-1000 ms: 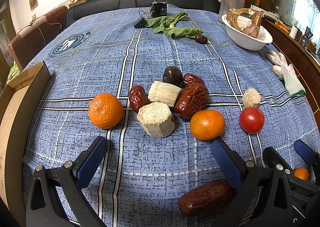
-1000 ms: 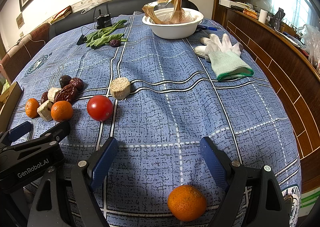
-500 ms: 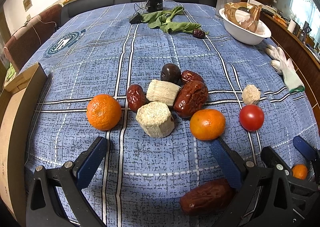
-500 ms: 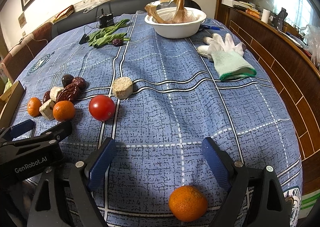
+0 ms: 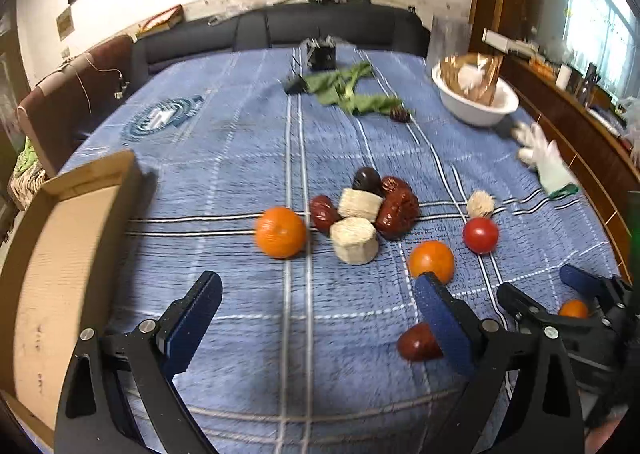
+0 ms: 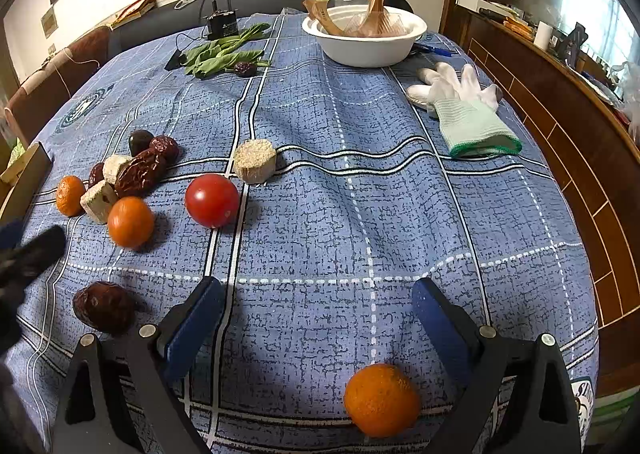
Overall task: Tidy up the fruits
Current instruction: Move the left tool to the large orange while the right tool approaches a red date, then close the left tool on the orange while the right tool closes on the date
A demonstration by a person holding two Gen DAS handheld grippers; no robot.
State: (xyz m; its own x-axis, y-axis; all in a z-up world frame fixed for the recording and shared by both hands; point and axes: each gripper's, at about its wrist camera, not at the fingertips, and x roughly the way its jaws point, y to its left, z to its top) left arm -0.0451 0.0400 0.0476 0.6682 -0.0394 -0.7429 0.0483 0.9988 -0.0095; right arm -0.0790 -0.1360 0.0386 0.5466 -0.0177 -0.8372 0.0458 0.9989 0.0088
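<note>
Covering the table, a blue checked cloth (image 6: 360, 194) is recorded, with these items:

- Left gripper (image 5: 320, 318), black-framed with blue pads: held wide apart above the cloth, nothing between its fingers.
- Right gripper (image 6: 316, 318), same build: likewise spread, gripping nothing.
- Round orange mandarin (image 6: 380, 400): lying at the near edge, just inside the right gripper's right finger, not clamped.
- Wrinkled dark-red date (image 6: 103, 312): lying alone, near left of the right gripper.
- Second orange mandarin (image 6: 130, 222) and glossy red tomato (image 6: 212, 200): set apart from each other at mid-left.
- Cluster of red dates and pale corn-cob pieces (image 5: 366, 214): heaped together, a third mandarin (image 5: 281, 232) just to its left.
- Single pale cob piece (image 6: 255, 160): placed just beyond the tomato.
- Brown cardboard box (image 5: 60, 254): standing at the left edge.
- White bowl (image 6: 366, 42), white glove (image 6: 464, 110), green leaves (image 6: 224, 52): noted at the far side.
</note>
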